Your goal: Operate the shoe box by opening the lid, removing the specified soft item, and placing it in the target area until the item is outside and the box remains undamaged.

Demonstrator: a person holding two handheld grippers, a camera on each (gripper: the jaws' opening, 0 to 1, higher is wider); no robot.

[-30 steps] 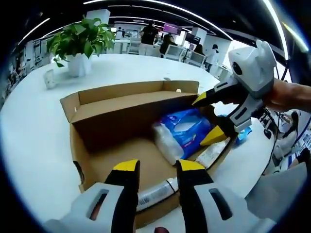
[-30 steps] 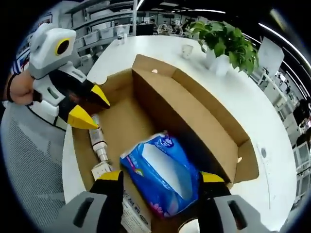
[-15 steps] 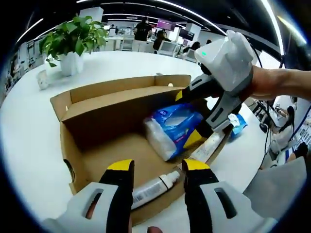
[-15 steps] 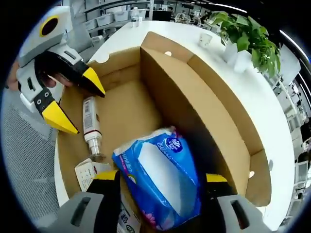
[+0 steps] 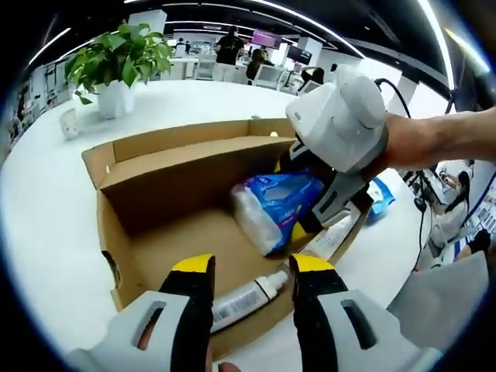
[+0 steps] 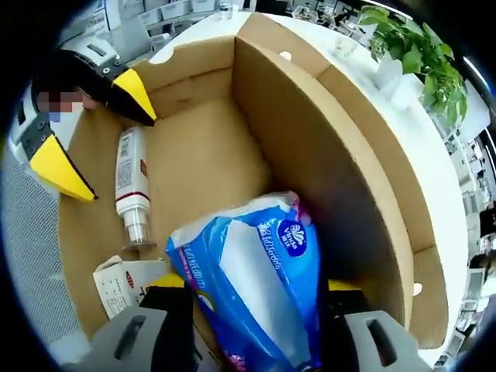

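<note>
An open office holds a white round tabletop (image 5: 46,201) carrying an open cardboard shoe box (image 5: 174,174). The right tool (image 6: 252,291) reaches down into the box with its jaws spread on either side of the blue tissue pack (image 6: 252,271), flanking it; whether they press it I cannot tell. The left tool (image 5: 246,267) hangs above the box's near wall, jaws narrowly parted, holding nothing. A white bottle (image 6: 132,186) lies on the box floor beside the pack. A potted plant (image 5: 116,66) stands near the tabletop's far edge.
</note>
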